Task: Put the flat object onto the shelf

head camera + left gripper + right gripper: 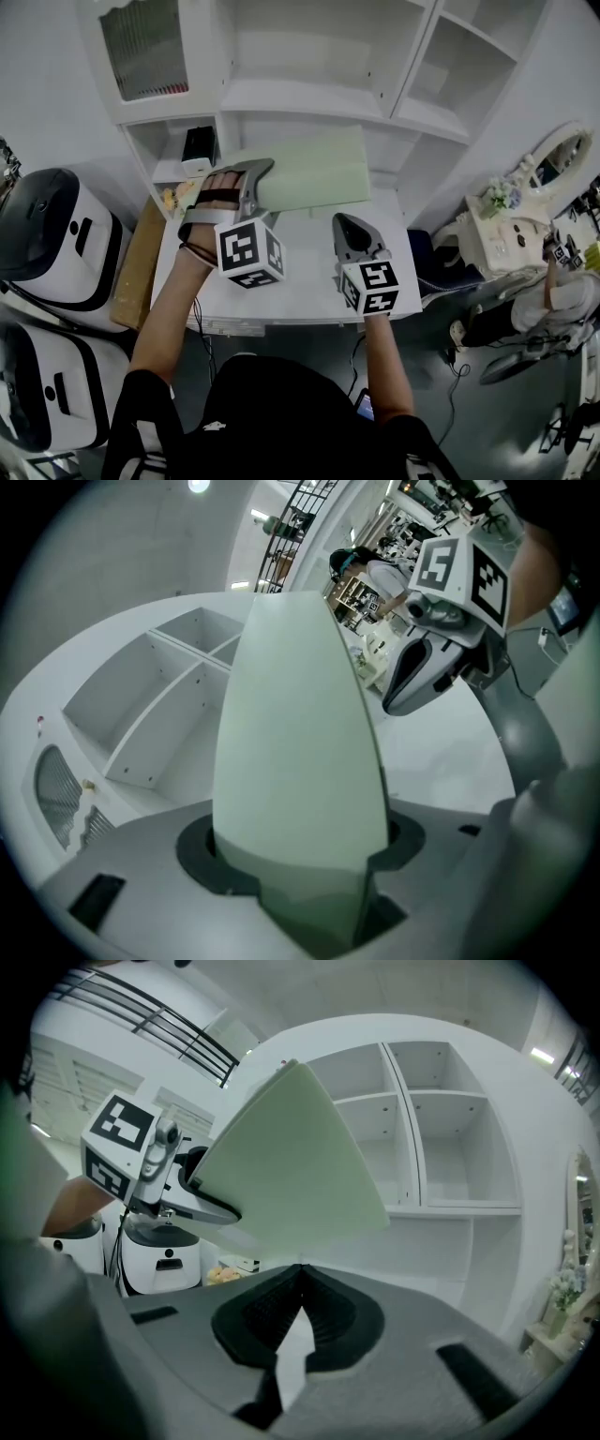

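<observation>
Head view is filled mostly by the white shelf unit (319,56), which is seen ahead of both grippers, with the white table (300,291) spread beneath them. Two rounded white machines (47,234) are placed to the outer side of the left gripper (258,183). The flat object (309,169), a pale green board, is clamped at one edge by the left gripper and is carried out from its jaws across towards the right gripper (345,225), above the table and in front of the shelf unit, not laid on any shelf. Left gripper view alone shows the grip itself: the flat object (300,752) is wedged between the two jaws and reaches far forward from them, hiding much of the shelf unit (159,705), while the right gripper (412,677) is seen off to that side, clear of the board. Right gripper view alone shows the right gripper (300,1274) with its jaws drawn together and nothing between them; from there the flat object (291,1166) is seen tilted in the air, up and to the left of the jaw tips, its near edge pinched by the left gripper (202,1194). A small black item (198,143) in a low compartment beyond the left gripper is picked up only from the head.
</observation>
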A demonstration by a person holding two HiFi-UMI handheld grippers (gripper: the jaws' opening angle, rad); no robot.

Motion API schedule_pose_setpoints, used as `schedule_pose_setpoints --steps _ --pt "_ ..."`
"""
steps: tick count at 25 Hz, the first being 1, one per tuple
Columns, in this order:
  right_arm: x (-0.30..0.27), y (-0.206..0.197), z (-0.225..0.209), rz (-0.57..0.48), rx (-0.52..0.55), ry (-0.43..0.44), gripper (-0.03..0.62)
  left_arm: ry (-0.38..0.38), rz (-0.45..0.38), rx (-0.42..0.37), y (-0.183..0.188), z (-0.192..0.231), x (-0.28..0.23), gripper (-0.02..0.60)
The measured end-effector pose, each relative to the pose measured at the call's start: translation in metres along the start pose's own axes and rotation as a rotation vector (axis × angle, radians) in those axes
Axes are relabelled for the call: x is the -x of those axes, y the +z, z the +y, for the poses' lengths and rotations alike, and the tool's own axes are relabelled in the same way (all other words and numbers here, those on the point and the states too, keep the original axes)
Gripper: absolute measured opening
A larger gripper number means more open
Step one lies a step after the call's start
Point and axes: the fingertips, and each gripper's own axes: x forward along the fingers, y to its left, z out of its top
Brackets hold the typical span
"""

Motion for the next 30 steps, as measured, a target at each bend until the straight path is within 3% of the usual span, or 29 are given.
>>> schedule_pose_setpoints --steps 10,30 --pt "0.007 0.027 -0.011 -0.049 0.021 0.014 -0.002 0.045 0.045 -0.118 0.013 0.005 -0.002 0.275" --pt "0.014 0.067 -0.016 -0.135 0.061 0.020 -0.002 0.086 0.080 -0.249 0.022 0.019 0.003 0.275"
